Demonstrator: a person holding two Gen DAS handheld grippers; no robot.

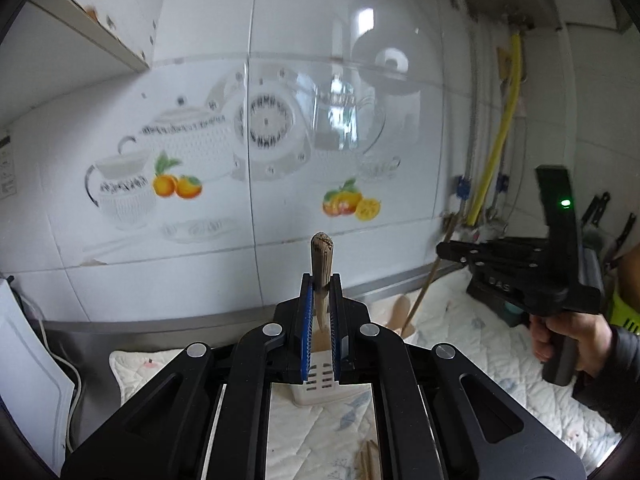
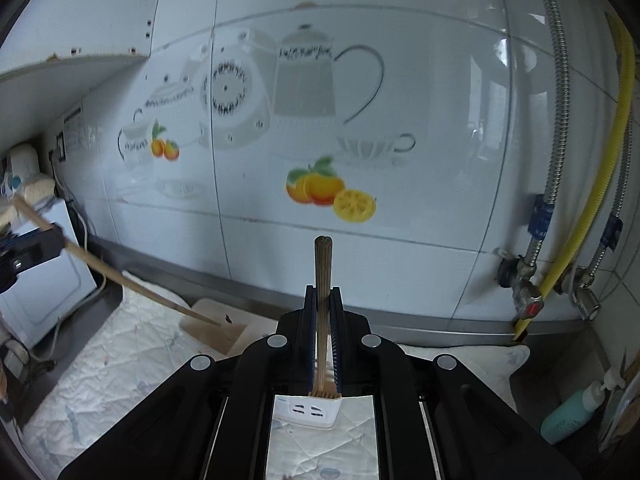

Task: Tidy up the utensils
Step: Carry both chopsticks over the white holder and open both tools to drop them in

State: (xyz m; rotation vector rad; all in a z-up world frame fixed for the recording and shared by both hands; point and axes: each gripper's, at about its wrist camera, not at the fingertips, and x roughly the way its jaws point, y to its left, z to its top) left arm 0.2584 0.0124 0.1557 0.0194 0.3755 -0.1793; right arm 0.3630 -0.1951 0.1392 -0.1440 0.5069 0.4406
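Observation:
My left gripper (image 1: 321, 286) is shut on a wooden spatula's handle (image 1: 321, 258), which points up; its blade shows in the right wrist view (image 2: 212, 330), resting near the mat's far edge. A white slotted utensil holder (image 1: 320, 380) stands on the mat below the left jaws. My right gripper (image 2: 323, 294) is shut on a thin bundle of wooden chopsticks (image 2: 323, 264), held upright over a white slotted holder (image 2: 306, 410). The right gripper also shows in the left wrist view (image 1: 444, 248).
A quilted white mat (image 2: 120, 360) covers the steel counter. The tiled wall with teapot decals (image 2: 304, 92) is close ahead. Pipes, valves and a yellow hose (image 2: 592, 208) stand at the right. A teal bottle (image 2: 568, 420) sits at lower right. A white appliance (image 2: 44, 272) stands at left.

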